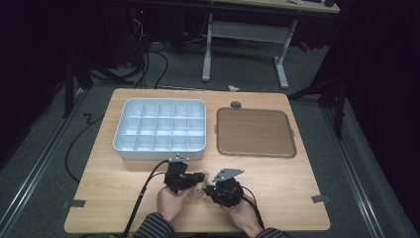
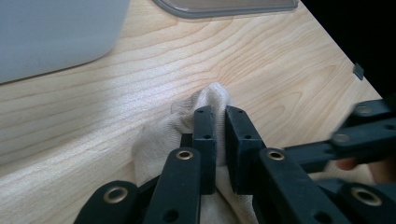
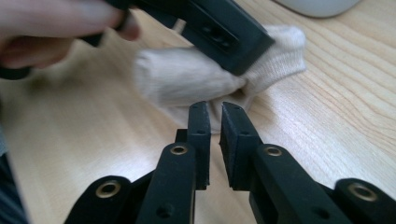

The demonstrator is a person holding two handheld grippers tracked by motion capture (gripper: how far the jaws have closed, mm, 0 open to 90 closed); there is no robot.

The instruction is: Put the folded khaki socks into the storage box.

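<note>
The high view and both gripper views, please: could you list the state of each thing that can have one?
cream cloth: bunched on the table, pinched at one fold.
left gripper: jaws closed on the cream cloth.
right gripper: jaws slightly apart, nothing between them, just short of the cloth.
divided tray: compartments empty.
brown lid: lying flat beside the tray, off it.

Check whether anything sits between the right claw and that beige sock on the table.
Nothing visible blocks it. The right claw points straight at the sock with bare table around it. The left claw is clamped on the sock's far part, off the direct line.
</note>
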